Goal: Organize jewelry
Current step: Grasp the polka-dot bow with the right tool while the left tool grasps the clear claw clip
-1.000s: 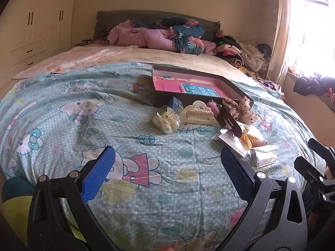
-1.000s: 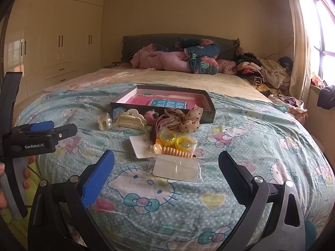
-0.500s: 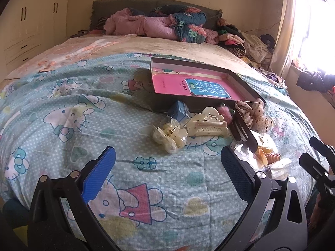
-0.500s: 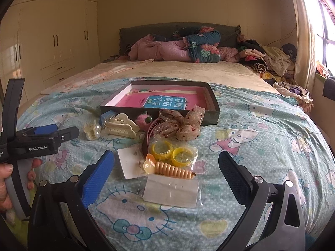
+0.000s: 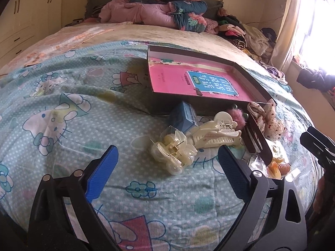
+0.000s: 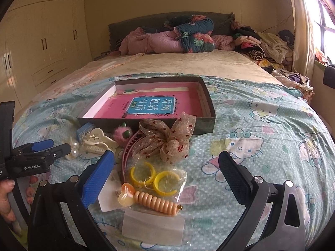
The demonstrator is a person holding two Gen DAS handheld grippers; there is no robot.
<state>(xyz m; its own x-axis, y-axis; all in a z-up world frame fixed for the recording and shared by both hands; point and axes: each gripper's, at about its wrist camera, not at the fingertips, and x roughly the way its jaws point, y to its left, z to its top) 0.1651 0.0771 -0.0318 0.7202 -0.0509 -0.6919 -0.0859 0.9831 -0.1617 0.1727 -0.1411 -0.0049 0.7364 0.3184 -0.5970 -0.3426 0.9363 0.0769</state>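
Left gripper (image 5: pixel 166 168) fingers spread, just been narrowing, nothing between; translucent cream plastic flower claw clip (image 5: pixel 172 153) lies centre frame, before the dark shallow cardboard box (image 5: pixel 254 83). Best straddle it squarely. Right gripper (image 6: pixel 166 172) released

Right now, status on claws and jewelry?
Left claw open, closing slightly, nothing between. Right claw open. Hair clips, bagged hoops outside box.
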